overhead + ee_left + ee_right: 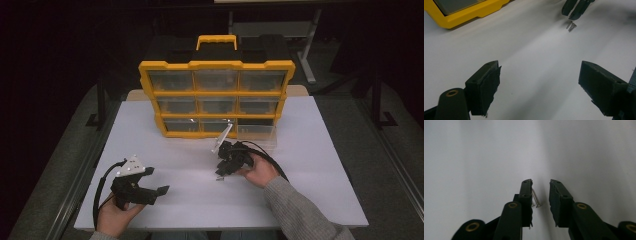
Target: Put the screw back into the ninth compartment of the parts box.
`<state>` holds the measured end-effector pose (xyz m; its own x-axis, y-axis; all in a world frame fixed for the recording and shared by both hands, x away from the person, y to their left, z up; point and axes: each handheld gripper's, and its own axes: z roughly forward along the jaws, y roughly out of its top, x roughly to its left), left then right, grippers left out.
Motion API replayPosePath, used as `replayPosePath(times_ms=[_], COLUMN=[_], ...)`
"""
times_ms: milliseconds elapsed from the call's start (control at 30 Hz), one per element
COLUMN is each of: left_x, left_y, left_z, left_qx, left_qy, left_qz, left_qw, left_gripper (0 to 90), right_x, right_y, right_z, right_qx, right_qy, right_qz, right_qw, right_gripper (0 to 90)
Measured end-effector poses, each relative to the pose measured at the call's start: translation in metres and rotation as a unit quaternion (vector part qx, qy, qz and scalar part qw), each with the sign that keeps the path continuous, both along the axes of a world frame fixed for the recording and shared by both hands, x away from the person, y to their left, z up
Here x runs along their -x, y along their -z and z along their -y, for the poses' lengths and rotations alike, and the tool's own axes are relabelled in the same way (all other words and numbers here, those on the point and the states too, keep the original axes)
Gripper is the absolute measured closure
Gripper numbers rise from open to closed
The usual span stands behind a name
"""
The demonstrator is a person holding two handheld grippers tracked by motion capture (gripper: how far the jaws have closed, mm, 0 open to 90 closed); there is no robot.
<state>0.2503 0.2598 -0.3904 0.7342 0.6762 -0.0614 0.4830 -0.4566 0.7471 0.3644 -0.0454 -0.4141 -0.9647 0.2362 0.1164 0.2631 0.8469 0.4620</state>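
I am holding my right claw point(541, 192) over the white desk point(310, 165), its jaws slightly apart and straddling two small silver screws point(535, 198) lying together on the surface, close against the jaw that shows on the left in the right gripper view. My left claw point(539, 86) is resting near the desk's front edge with its jaws spread wide and nothing between them. The yellow-framed organiser cabinet with clear plastic drawers point(216, 97) is standing at the back of the desk, its lower right drawer point(256, 134) pulled out.

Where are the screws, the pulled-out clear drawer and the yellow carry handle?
screws point(535, 199), right gripper view, threaded shank between the jaws.
clear drawer point(256, 133), high view, its front wall.
yellow carry handle point(216, 38), high view, top bar.
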Motion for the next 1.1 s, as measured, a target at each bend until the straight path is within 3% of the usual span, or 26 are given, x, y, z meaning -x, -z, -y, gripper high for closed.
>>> replayPosePath(times_ms=[167, 333, 600, 1100], left_x=[0.0, -0.0002, -0.0012, -0.0011], left_y=[-0.0009, -0.0007, -0.001, -0.0016], left_z=[-0.0005, -0.0013, -0.0029, -0.003], left_qx=[-0.004, 0.008, 0.001, 0.003], left_qy=[-0.002, -0.006, -0.003, -0.004], left_qz=[0.002, 0.0, 0.001, 0.002], left_qw=[1.0, 1.0, 1.0, 1.0], left_gripper=[17.0, 17.1, 17.2, 17.5], right_x=[-0.0031, -0.0041, -0.0046, 0.0006], right_y=[0.0057, 0.0095, 0.0108, 0.011], right_z=[-0.0016, -0.0035, -0.005, -0.0078], right_qx=[0.002, 0.001, 0.004, 0.03], right_qy=[-0.011, -0.022, -0.024, -0.028], right_qz=[0.004, 0.006, 0.012, 0.016], right_qw=[0.9999, 0.9997, 0.9996, 0.999], right_gripper=[75.7, 76.1, 78.9, 78.5])
